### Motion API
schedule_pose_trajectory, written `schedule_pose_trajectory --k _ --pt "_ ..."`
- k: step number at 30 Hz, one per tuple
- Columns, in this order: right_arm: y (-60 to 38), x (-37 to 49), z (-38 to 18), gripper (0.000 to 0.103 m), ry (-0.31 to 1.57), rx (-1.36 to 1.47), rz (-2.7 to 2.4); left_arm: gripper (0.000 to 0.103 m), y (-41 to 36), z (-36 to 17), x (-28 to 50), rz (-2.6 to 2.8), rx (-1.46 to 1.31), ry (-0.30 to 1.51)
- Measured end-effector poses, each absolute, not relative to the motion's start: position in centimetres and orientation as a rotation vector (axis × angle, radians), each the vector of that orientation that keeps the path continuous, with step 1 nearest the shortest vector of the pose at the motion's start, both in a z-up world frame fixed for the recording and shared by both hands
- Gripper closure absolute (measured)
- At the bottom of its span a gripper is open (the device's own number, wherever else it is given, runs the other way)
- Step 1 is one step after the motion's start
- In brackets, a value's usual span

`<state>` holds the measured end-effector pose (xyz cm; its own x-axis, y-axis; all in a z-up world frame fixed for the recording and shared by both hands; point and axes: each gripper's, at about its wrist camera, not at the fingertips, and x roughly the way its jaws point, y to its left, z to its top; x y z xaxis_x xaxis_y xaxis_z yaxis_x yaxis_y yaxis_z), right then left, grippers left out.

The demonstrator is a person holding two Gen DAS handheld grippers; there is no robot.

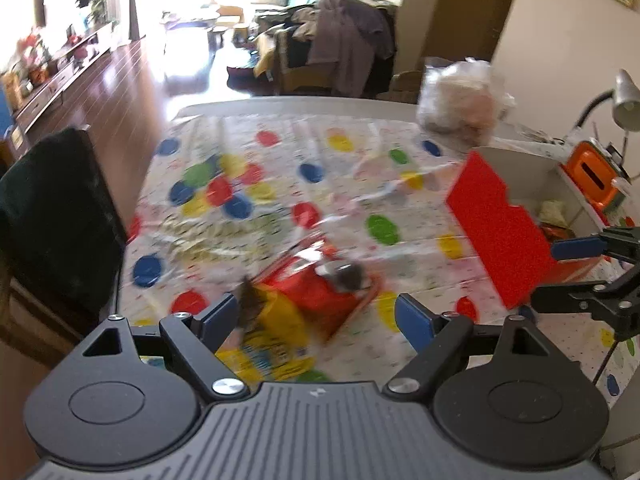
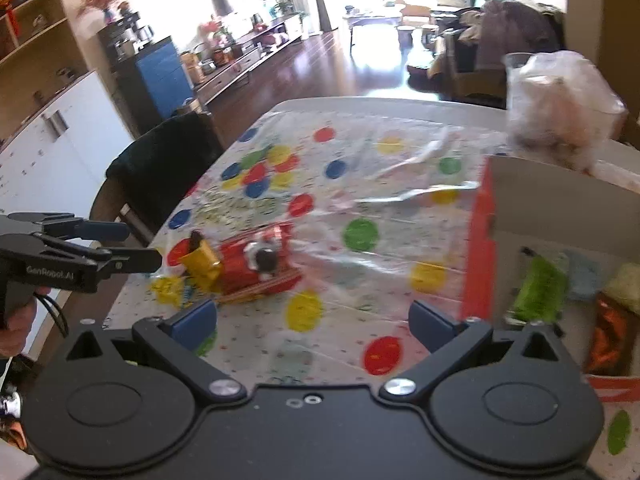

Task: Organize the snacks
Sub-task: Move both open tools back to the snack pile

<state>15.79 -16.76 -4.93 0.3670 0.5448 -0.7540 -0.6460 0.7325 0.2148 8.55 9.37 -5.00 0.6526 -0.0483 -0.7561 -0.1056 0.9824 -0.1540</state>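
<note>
A red snack pack (image 1: 320, 296) (image 2: 256, 268) w/ yellow end is seen lying flat on the dotted cloth, tilted diagonally, yellow end toward the near-left; a dark round picture is printed on its top. Details are blurred. An open box (image 1: 504, 232) (image 2: 560, 216), red outside, pale inside, is set well apart at the right. Inside it a green pack (image 2: 540, 288), an orange pack (image 2: 608, 336) & pale packs are seen, packed close together.
</note>
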Motion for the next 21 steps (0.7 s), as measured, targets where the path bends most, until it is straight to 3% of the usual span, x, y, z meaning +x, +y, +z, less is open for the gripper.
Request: schedule_pose_trajectory --k 10,21 --pt "-10.1 15.7 -6.2 0.001 0.919 -0.199 0.852 0.017 16.2 -8.9 7.1 0.139 -0.287 0.949" --pt "-3.1 15.2 -9.5 0.011 0.917 -0.365 0.964 0.018 18.9 -12.9 7.2 0.198 -0.277 0.997"
